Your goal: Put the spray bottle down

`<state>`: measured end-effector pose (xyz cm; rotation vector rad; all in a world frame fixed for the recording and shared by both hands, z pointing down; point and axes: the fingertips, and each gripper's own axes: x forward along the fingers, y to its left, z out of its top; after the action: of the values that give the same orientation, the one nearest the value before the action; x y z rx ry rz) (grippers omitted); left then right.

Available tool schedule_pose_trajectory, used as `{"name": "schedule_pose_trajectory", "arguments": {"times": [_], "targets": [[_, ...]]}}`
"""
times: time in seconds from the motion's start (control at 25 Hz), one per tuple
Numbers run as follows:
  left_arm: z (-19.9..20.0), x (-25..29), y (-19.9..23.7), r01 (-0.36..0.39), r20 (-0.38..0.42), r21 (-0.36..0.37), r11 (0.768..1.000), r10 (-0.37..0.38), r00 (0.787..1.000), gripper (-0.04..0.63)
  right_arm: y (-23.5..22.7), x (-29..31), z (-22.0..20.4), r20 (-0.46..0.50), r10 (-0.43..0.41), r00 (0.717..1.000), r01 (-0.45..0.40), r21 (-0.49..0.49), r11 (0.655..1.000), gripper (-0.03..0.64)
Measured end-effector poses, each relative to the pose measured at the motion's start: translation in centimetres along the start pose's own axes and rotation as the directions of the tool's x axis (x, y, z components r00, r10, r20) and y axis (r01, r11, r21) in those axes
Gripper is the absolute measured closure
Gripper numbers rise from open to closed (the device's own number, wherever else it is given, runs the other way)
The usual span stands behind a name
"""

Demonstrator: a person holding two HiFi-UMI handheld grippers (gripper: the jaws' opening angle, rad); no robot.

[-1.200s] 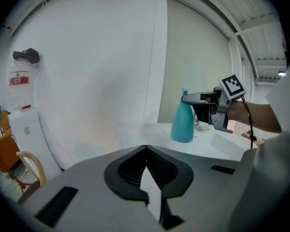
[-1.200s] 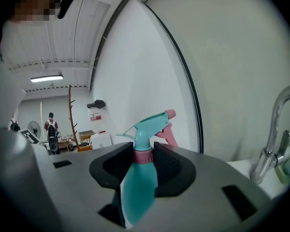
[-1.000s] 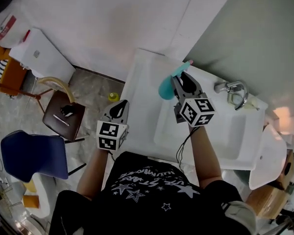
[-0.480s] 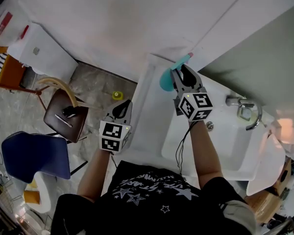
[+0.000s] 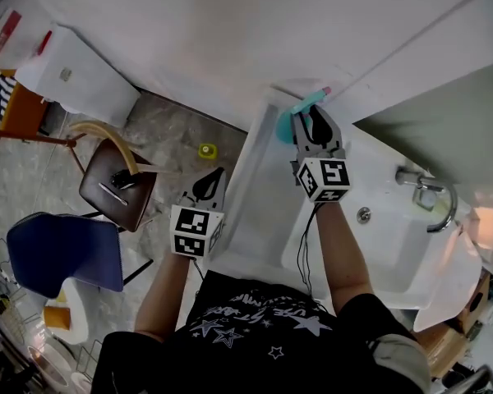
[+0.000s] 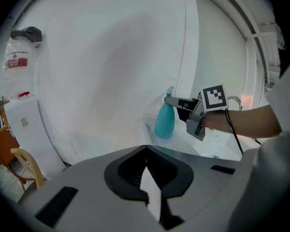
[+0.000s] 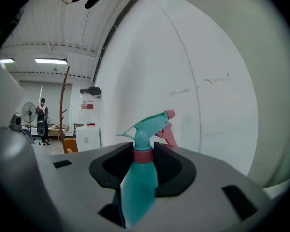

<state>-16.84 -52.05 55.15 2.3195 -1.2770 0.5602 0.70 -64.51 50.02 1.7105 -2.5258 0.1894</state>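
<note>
A teal spray bottle [image 5: 284, 127] with a pink trigger stands upright in my right gripper [image 5: 306, 118], which is shut on its neck. In the right gripper view the bottle [image 7: 137, 187] fills the space between the jaws, nozzle toward the white wall. It is over the far left corner of the white sink counter [image 5: 259, 191]; I cannot tell whether its base touches. In the left gripper view the bottle [image 6: 164, 121] and the right gripper [image 6: 176, 102] show ahead. My left gripper [image 5: 214, 176] hangs by the counter's left edge, shut and holding nothing.
The basin has a drain [image 5: 363, 215] and a chrome faucet [image 5: 431, 191] to the right. On the floor to the left are a brown chair [image 5: 115, 189], a blue chair [image 5: 62, 253], a small yellow object [image 5: 206, 150] and a white container [image 5: 74, 76].
My right gripper has carried the bottle from beside the basin toward the wall, to the counter's far left corner, and lower. My left gripper has sunk a little beside the counter.
</note>
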Motion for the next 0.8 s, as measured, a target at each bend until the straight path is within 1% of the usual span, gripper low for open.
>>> {"name": "schedule_pose_trajectory", "arguments": {"times": [0.28, 0.4, 0.6, 0.8], "targets": [[-0.4, -0.1, 0.3, 0.0, -0.004, -0.006, 1.0, 0.0, 1.0, 0.58, 0.5, 0.3, -0.6, 0.028, -0.006, 1.0, 0.005, 0.026, 1.0, 0.474], [-0.4, -0.1, 0.2, 0.004, 0.0, -0.007, 1.0, -0.004, 1.0, 0.58, 0.8, 0.1, -0.7, 0.031, -0.007, 0.999, 0.007, 0.014, 1.0, 0.474], [-0.5, -0.4, 0.0, 0.007, -0.002, -0.001, 1.0, -0.007, 1.0, 0.58, 1.2, -0.3, -0.9, -0.001, 0.002, 1.0, -0.002, -0.014, 1.0, 0.468], [-0.1, -1.0, 0.0, -0.001, 0.026, -0.005, 1.0, 0.001, 1.0, 0.58, 1.1, -0.9, -1.3, -0.03, -0.01, 0.999, 0.01, -0.02, 1.0, 0.466]]}}
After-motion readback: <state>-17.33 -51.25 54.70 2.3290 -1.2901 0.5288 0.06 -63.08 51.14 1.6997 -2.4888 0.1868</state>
